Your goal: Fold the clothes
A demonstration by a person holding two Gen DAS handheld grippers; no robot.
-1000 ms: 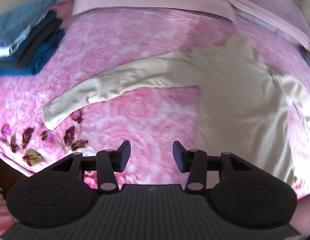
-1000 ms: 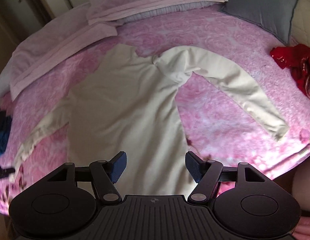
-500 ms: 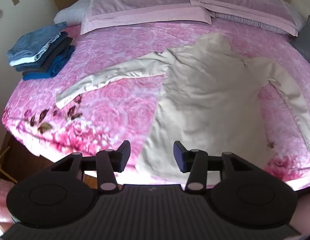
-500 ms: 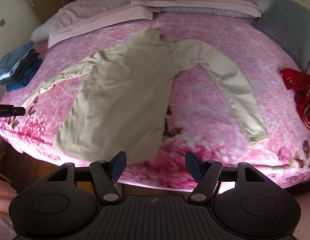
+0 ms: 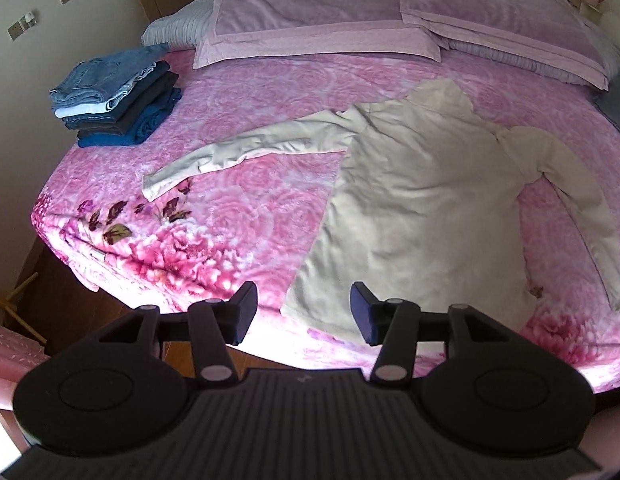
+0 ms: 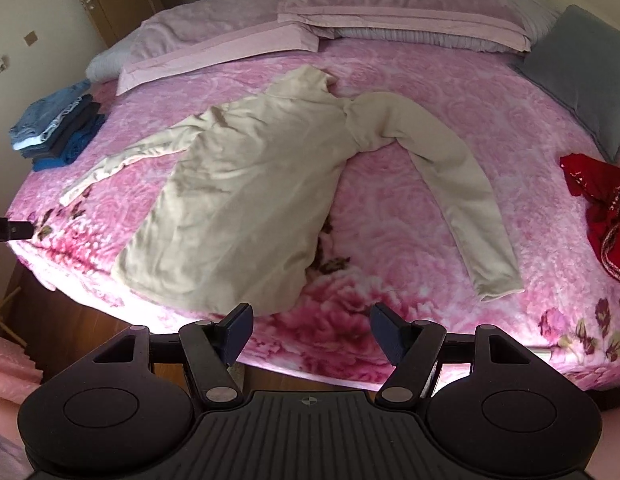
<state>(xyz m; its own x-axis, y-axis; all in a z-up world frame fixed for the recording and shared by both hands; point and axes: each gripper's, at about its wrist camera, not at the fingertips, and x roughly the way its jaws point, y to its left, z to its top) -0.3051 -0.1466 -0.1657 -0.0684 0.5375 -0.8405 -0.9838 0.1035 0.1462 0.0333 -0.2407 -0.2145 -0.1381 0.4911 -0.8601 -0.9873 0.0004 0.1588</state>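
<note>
The left hand-held gripper [image 5: 303, 312] hangs over the near edge of the bed [image 5: 238, 216], its jaws opening with nothing between them; the hem of the cream turtleneck [image 5: 421, 200] lies just beyond. The right hand-held gripper [image 6: 311, 330] stands wide and empty above the same edge. The top is spread flat on the pink floral cover, collar toward the pillows [image 5: 310, 20], both sleeves splayed outward. This looks like the start of the fold, with the garment laid out and neither sleeve brought in. Next, each gripper likely needs a sleeve or hem corner. A stack of folded clothes [image 5: 114, 96] sits at the far left corner; a red garment [image 6: 601, 204], possibly unfolded, lies right.
</note>
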